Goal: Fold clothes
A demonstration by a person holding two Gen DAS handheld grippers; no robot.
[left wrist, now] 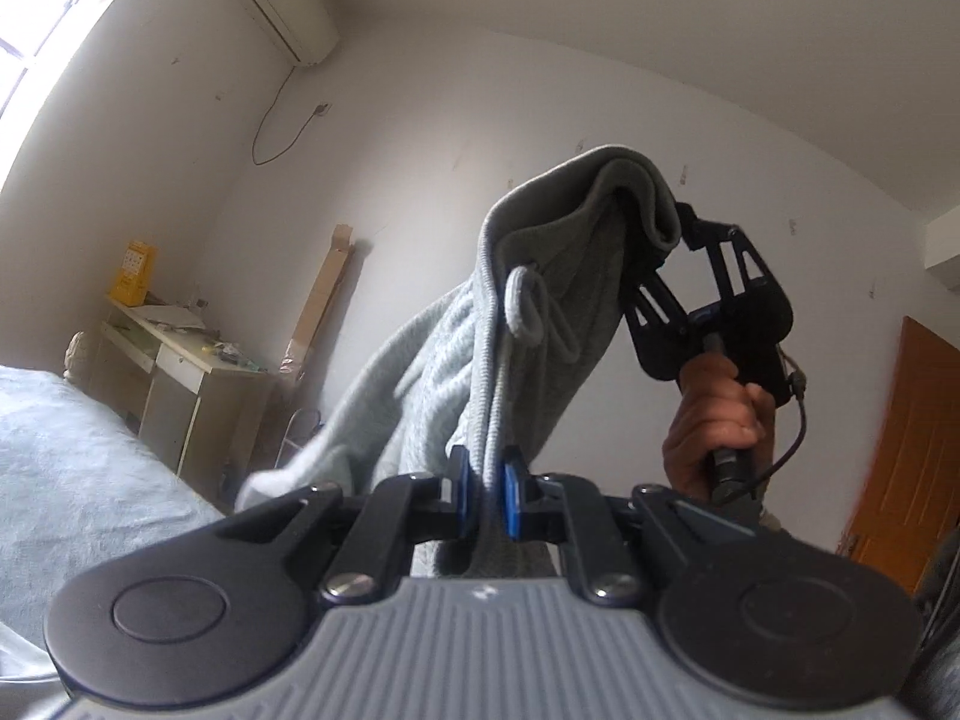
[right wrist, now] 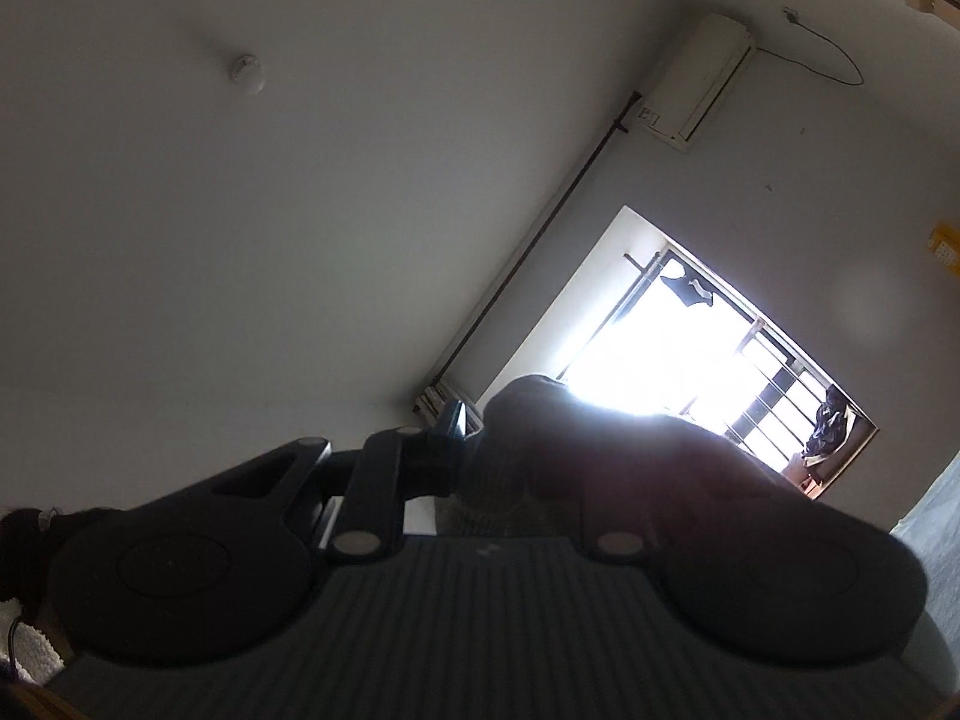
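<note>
Bedroom, white walls, bed (left wrist: 72,468) at lower left. Grey garment (left wrist: 540,312) held aloft, stretched between both tools. Left tool (left wrist: 486,492) nearly shut, pinching hem; right tool (left wrist: 654,252) clamps far edge. Step, judged: lifting, spreading. Next: lay flat on bed.

open air above bed (left wrist: 72,456), desk (left wrist: 180,360) against far wall, door (left wrist: 912,450) at right

Your left wrist view: level, close behind the garment (left wrist: 480,330). Your right: tilted ceilingward. Shared: air conditioner (left wrist: 285,6).
</note>
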